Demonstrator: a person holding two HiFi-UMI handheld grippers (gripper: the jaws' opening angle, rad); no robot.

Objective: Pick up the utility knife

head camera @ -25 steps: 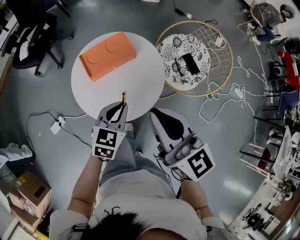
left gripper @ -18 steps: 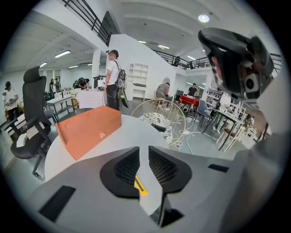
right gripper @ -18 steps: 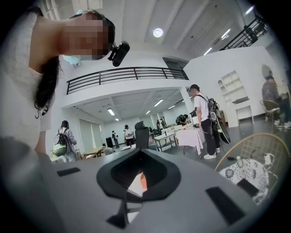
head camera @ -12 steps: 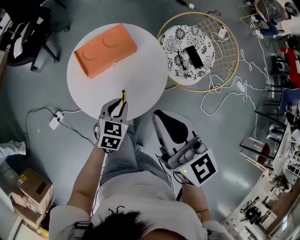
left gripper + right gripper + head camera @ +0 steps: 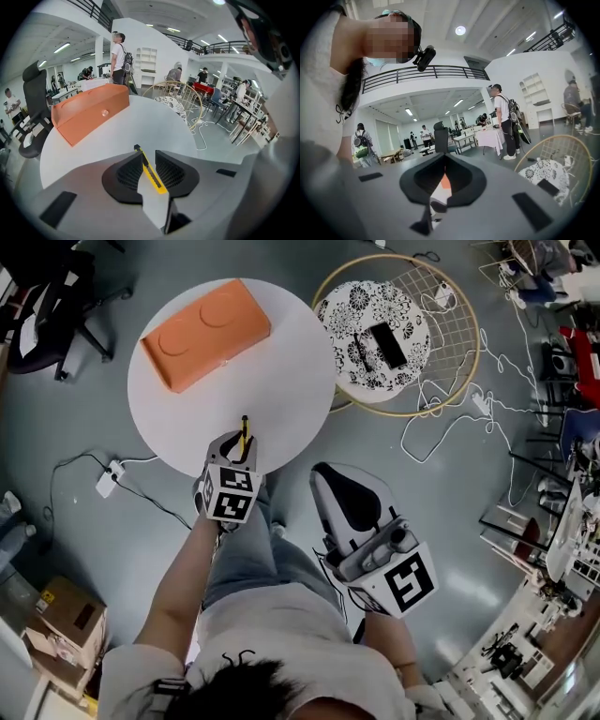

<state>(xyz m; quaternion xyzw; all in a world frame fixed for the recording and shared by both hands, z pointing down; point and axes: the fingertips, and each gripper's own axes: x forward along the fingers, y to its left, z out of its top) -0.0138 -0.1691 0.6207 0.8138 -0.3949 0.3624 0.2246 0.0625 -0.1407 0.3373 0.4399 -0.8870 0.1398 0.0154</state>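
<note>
The utility knife [image 5: 244,427], slim and yellow with a black tip, sticks out forward from my left gripper [image 5: 237,448], which is shut on it over the near edge of the round white table [image 5: 281,381]. In the left gripper view the knife [image 5: 151,172] lies pinched between the two black jaws of the left gripper [image 5: 143,163], tip pointing at the tabletop [image 5: 145,124]. My right gripper [image 5: 339,486] hangs lower right, off the table above the grey floor. Its jaws are shut with nothing between them, as the right gripper view [image 5: 443,180] also shows.
An orange box [image 5: 204,331] lies on the table's far left. Right of the table a flower-patterned stool [image 5: 373,345] carries a black phone [image 5: 386,343], beside a gold wire ring [image 5: 450,381]. White cables [image 5: 441,427] trail on the floor. An office chair [image 5: 47,315] stands upper left.
My left gripper has shifted a little to the right and forward with the knife held in it. The right gripper has hardly moved.
</note>
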